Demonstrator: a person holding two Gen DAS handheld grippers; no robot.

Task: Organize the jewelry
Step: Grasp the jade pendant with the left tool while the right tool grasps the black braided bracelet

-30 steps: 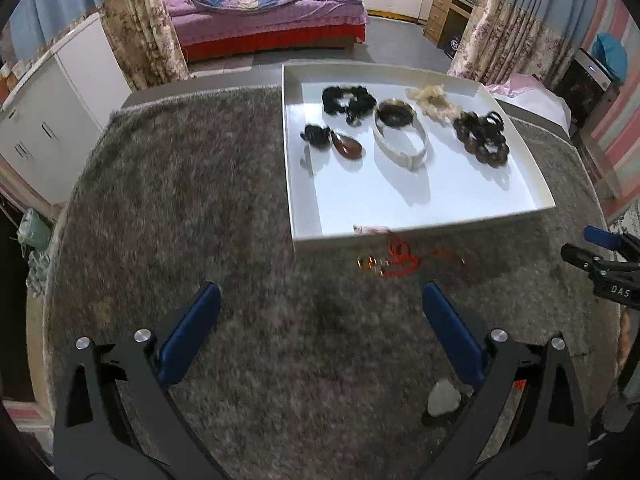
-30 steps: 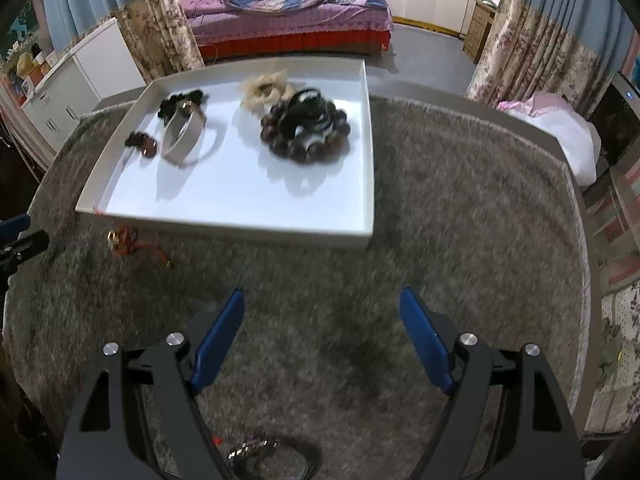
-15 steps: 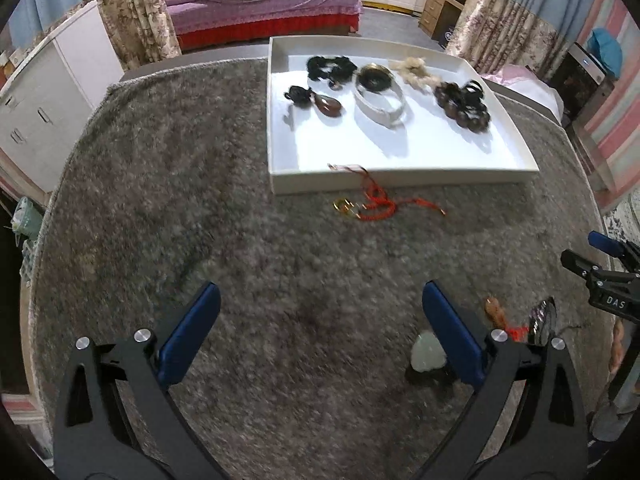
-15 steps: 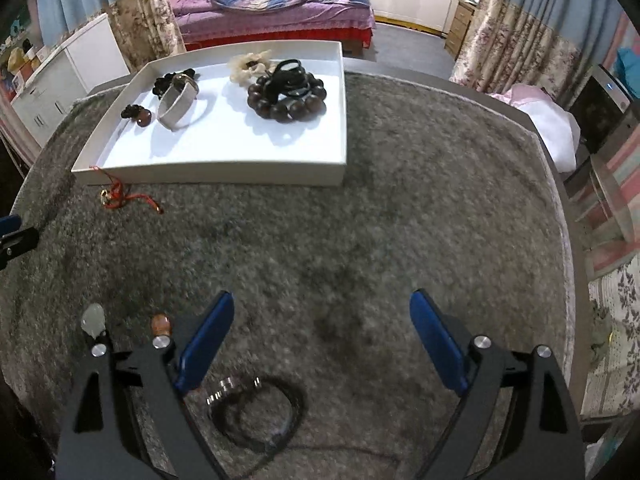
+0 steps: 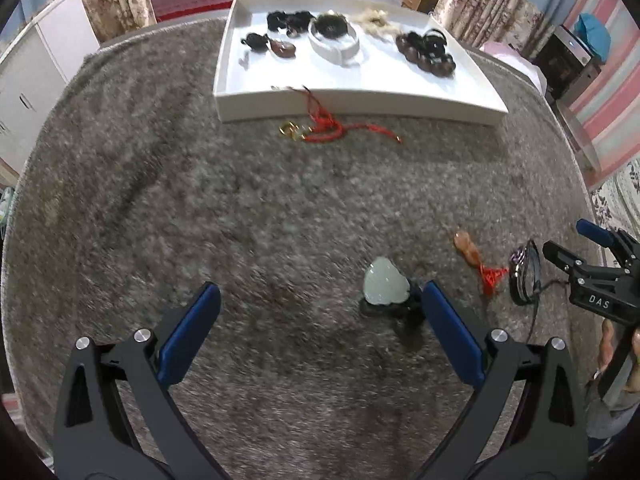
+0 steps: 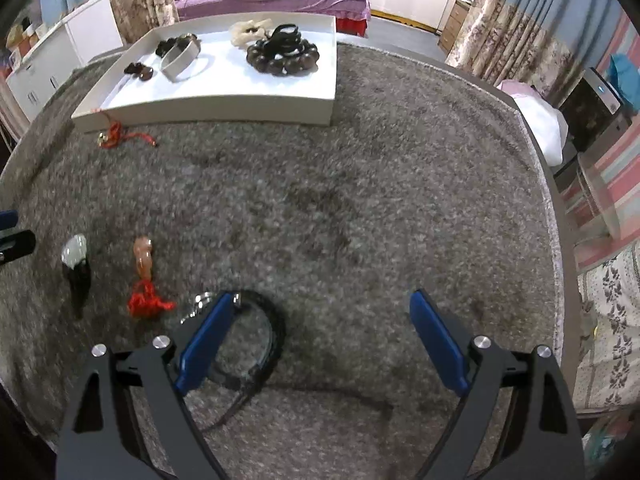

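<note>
While both grippers gape empty, the pale pendant (image 5: 385, 283) lies just inside the left gripper's (image 5: 320, 314) right finger.

A tray (image 5: 356, 102) is set at the far side of the rug (image 5: 200, 208), and a bangle (image 5: 334, 42) and a ring of beads (image 5: 426, 54) are laid inside it. A tasselled cord (image 5: 332, 128) is laid on the rug just in front of the tray. Nearer, a stone pendant (image 5: 384, 282) is seen on the left, a carved pendant (image 5: 468, 250) beside it, and a looped necklace (image 6: 260, 340) on the right.
</note>
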